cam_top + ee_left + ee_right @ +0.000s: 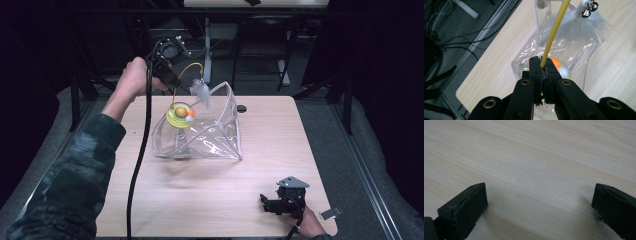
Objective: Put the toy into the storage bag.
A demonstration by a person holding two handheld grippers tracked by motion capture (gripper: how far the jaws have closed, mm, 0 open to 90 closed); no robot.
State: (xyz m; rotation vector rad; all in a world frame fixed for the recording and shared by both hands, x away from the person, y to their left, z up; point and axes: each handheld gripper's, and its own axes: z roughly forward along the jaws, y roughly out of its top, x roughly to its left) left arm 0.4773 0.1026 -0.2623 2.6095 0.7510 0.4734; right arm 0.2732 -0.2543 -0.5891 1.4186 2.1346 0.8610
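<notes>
A clear plastic pouch [210,135] stands open on the wooden table [250,165], its mouth toward the far left. A cat toy hangs over that mouth: a yellow-green round base [180,116] with orange and white balls, a thin yellow wire [554,32], and a white feather [201,91] with small bells [590,7] at the tip. My left gripper [167,75] is shut on the yellow wire, held above the pouch at the table's far edge. My right gripper [272,204] rests open near the front right of the table, nothing between its fingers [466,205].
A small dark hole [242,108] sits in the tabletop just right of the pouch. A small grey clip [330,214] lies at the front right corner. Beyond the far edge are dark stands, cables and a floor rail [486,27].
</notes>
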